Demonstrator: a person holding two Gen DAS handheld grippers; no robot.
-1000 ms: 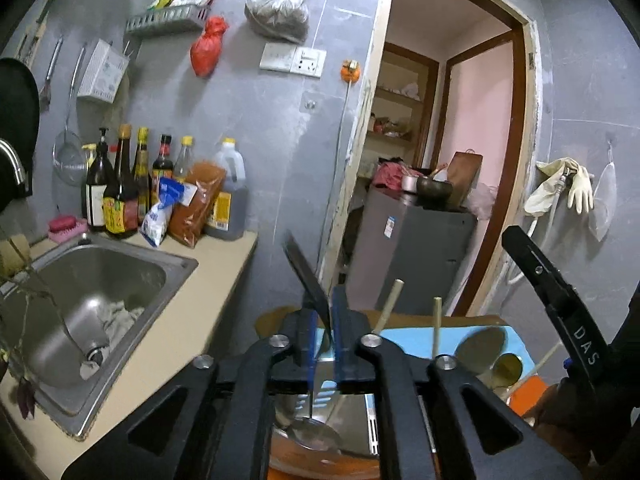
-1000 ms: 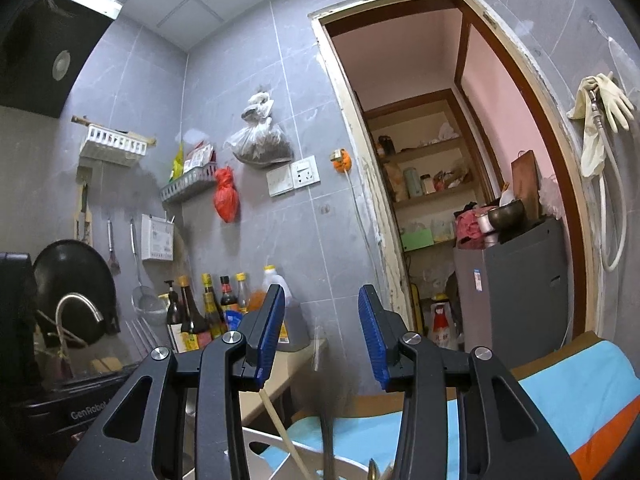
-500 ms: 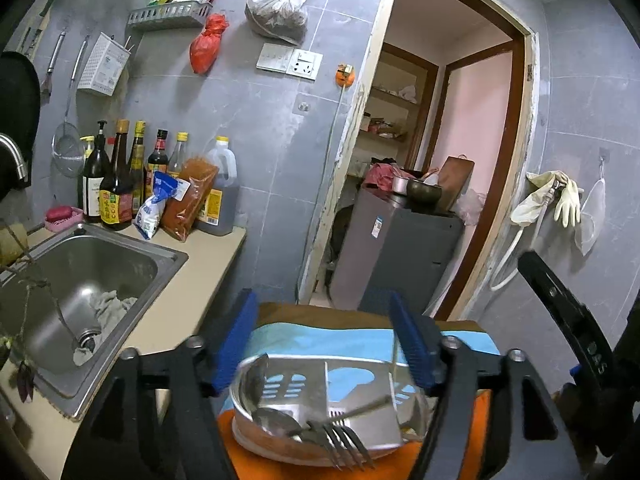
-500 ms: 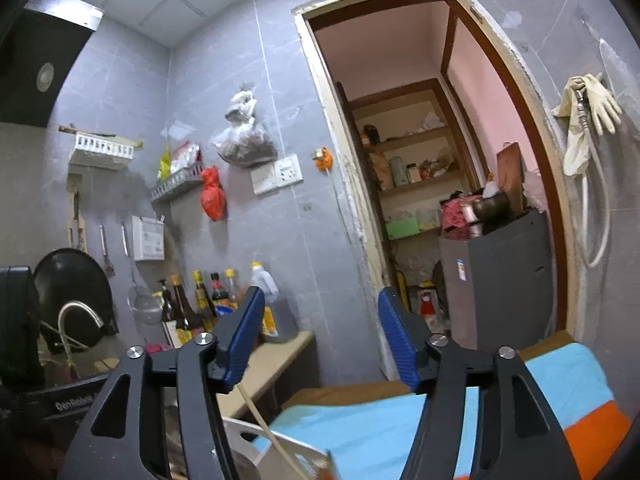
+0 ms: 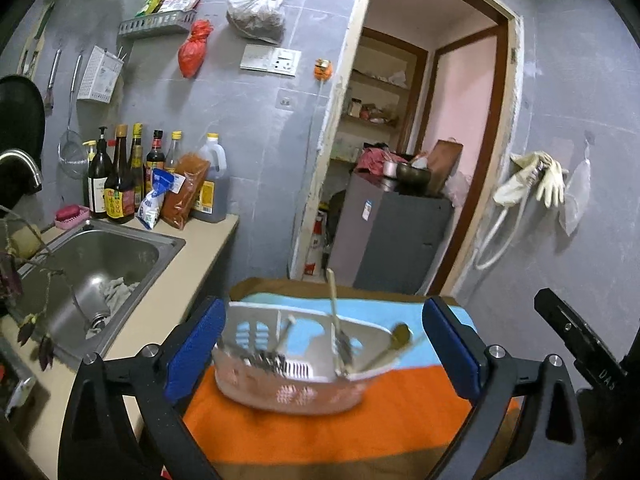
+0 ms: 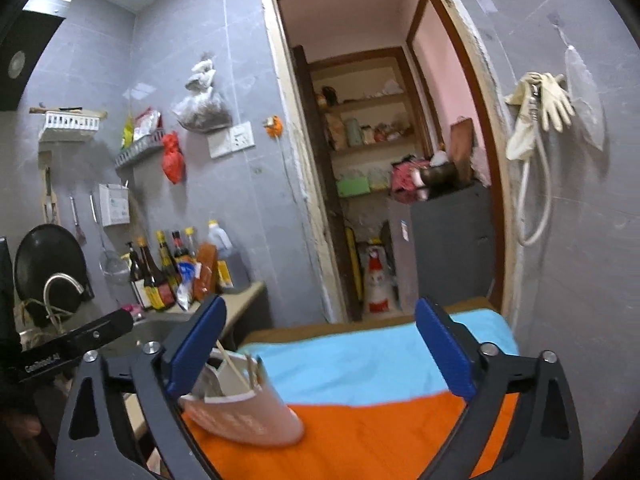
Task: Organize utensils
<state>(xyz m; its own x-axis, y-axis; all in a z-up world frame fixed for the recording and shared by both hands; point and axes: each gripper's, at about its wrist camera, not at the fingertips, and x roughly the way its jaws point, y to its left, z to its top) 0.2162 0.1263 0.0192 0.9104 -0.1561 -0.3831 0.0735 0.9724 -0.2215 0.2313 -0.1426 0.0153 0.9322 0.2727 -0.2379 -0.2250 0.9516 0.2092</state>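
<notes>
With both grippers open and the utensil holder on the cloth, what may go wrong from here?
1. The utensil holder looks tilted in the right wrist view; with tall chopsticks and a ladle leaning outward, it might tip over.
2. It stands on a loose orange and blue cloth; a bump could slide it.
3. The left gripper frames the holder closely, and its jaws have just been opening; a careless move may knock it.

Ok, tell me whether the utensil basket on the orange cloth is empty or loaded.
Loaded. The utensil basket holds several utensils, including a wooden-handled one standing up and a ladle leaning on its rim.
</notes>
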